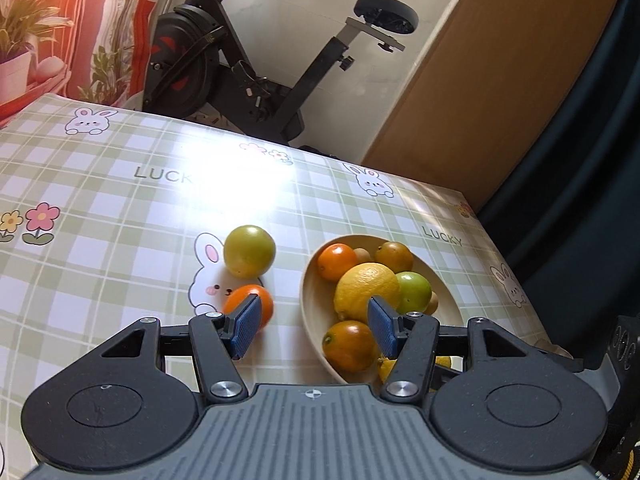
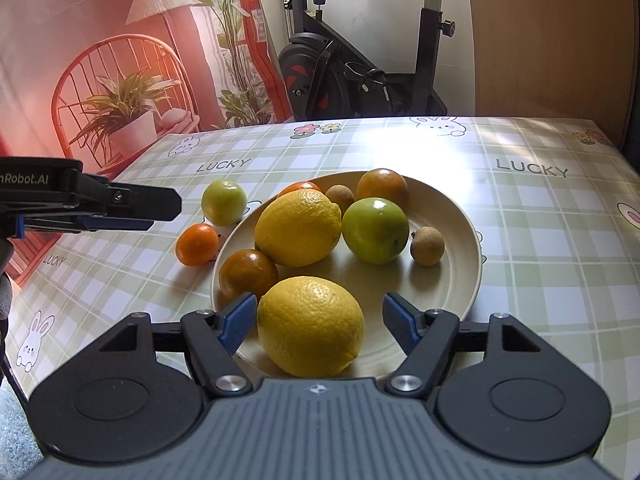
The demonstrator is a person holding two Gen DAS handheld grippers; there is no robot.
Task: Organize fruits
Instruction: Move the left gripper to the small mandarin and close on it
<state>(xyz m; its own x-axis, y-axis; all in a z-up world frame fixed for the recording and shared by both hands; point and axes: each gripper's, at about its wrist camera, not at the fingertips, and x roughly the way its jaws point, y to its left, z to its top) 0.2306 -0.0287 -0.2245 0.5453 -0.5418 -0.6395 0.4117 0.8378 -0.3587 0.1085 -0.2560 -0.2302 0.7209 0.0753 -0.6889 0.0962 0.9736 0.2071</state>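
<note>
My left wrist camera looks down close over the plate [image 1: 308, 304] at four o'clock; my right faces it dead ahead. Both share the exercise bike [image 2: 360, 72] at twelve.

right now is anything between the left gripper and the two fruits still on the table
Nothing visible does. The left gripper is open and empty; the orange lies just past its left finger and the green fruit behind it, both on bare tablecloth beside the plate.

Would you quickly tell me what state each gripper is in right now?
Left gripper: open, holding nothing.
Right gripper: open around the near lemon, not gripping.
</note>
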